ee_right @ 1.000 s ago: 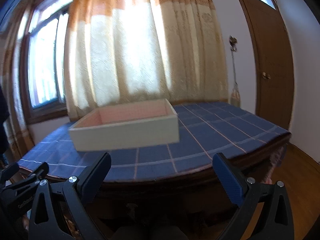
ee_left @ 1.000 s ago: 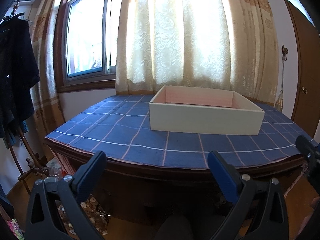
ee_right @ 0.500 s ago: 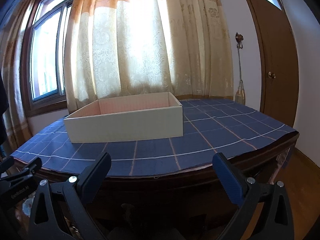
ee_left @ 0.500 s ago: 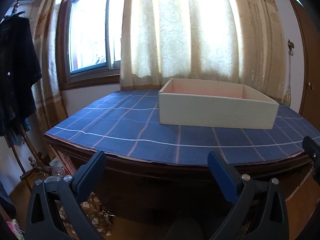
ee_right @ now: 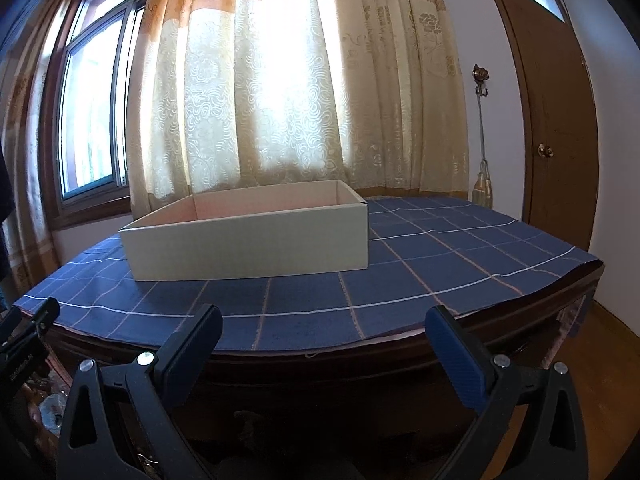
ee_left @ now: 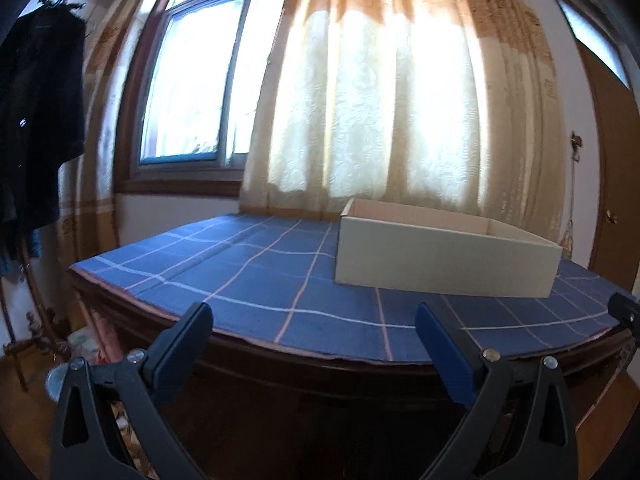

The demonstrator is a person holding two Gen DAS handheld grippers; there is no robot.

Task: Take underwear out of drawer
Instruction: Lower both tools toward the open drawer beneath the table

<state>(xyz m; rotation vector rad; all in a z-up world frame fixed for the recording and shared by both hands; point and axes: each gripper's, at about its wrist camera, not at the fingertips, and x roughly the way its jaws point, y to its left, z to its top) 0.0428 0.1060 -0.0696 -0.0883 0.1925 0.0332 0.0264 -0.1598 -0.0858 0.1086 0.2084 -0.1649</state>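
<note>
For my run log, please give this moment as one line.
left gripper: open, empty | right gripper: open, empty | both short of table edge | box: on blue cloth, contents hidden | underwear: not visible

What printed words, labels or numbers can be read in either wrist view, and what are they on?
Left tool: a small white imprint runs along its black body at the left edge of the right wrist view; too small and blurred to read.
Cardboard box: plain walls, no print visible.
Checked blue tablecloth, curtain, door: no text.
Left wrist view: nothing legible.
</note>
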